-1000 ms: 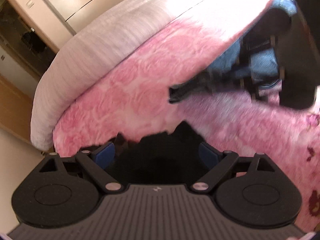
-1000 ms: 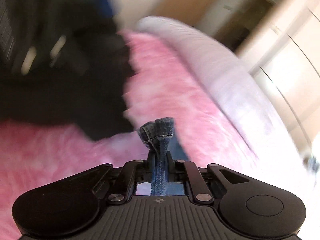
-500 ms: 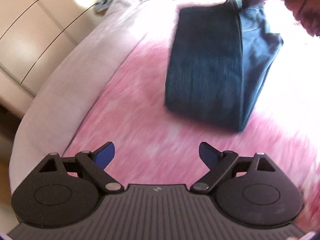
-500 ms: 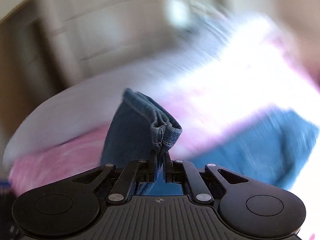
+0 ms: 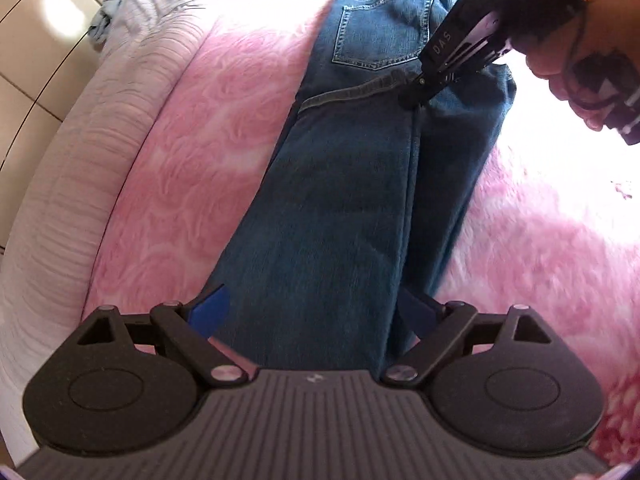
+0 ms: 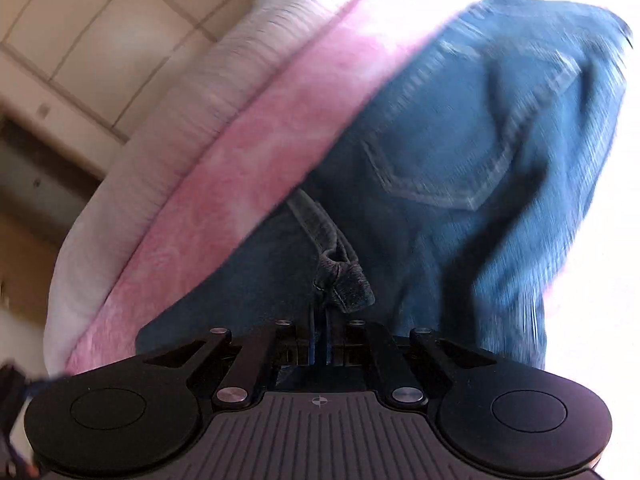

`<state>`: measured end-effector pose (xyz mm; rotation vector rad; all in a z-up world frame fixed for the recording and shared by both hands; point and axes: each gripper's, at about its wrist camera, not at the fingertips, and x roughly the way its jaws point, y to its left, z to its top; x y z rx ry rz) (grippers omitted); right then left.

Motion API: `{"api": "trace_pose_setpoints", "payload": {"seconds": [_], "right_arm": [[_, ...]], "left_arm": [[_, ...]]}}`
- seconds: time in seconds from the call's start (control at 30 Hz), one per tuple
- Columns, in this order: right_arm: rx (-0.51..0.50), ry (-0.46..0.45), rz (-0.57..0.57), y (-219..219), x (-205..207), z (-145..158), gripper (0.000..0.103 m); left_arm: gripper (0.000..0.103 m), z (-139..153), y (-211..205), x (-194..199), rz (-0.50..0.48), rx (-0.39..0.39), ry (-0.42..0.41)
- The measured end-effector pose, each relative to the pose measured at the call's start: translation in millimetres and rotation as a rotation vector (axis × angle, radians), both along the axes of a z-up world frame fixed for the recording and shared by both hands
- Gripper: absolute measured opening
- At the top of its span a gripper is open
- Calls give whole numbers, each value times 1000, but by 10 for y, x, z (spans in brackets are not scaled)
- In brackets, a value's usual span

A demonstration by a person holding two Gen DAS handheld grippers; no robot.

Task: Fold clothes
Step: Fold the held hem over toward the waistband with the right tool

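Note:
Blue jeans [image 5: 332, 200] lie on a pink bedspread [image 5: 180, 152], the legs doubled back so the hem rests below the back pocket [image 5: 380, 28]. My left gripper [image 5: 316, 308] hovers wide open over the folded end, one blue pad [image 5: 210, 308] at each side of it, nothing pressed. My right gripper [image 5: 412, 94] is shut on the jeans' hem, a person's hand [image 5: 580, 52] holding it. In the right wrist view the pinched hem [image 6: 344, 276] bunches just ahead of the right gripper [image 6: 320, 340], with the jeans [image 6: 472, 152] and pocket beyond.
A grey-white quilt [image 5: 80, 168] runs along the bed's left edge. Beige cupboard doors [image 5: 32, 40] stand beyond it, and a bluish cloth [image 5: 108, 16] lies at the far corner. The pink bedspread [image 6: 248, 152] spreads on both sides of the jeans.
The right gripper carried the hem up over the jeans and laid it near the back pocket. The left gripper moved in over the folded end, still wide open.

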<state>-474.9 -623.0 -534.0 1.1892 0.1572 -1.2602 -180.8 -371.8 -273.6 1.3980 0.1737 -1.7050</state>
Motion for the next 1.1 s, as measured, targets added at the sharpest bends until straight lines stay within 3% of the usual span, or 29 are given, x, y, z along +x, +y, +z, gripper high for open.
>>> {"api": "trace_pose_setpoints", "payload": {"seconds": [0.13, 0.37, 0.47, 0.57, 0.7, 0.83, 0.9, 0.97, 1.03, 1.1], "right_arm": [[12, -19, -3, -36, -69, -86, 3], [123, -75, -29, 43, -180, -192, 4], [169, -68, -62, 125, -178, -142, 12], [160, 13, -78, 235, -137, 20, 14], [46, 192, 9, 333, 132, 269, 14], [28, 261, 125, 210, 361, 80, 18], [84, 245, 121, 124, 373, -42, 19], [116, 236, 102, 106, 365, -18, 19], [98, 293, 142, 165, 471, 134, 21], [58, 371, 245, 279, 740, 267, 29]], "left_arm": [[89, -76, -152, 27, 21, 22, -1], [89, -252, -304, 238, 35, 62, 45], [89, -328, -422, 374, 39, 62, 29], [89, -420, -549, 543, 60, 60, 33], [90, -628, -717, 732, 101, 70, 80], [103, -825, -781, 847, 120, 77, 128], [101, -778, -813, 925, 117, 96, 161], [93, -670, -774, 1005, 112, 95, 151], [93, -511, -671, 1153, 112, 69, 135], [93, -363, -539, 1327, 130, 45, 121]]}}
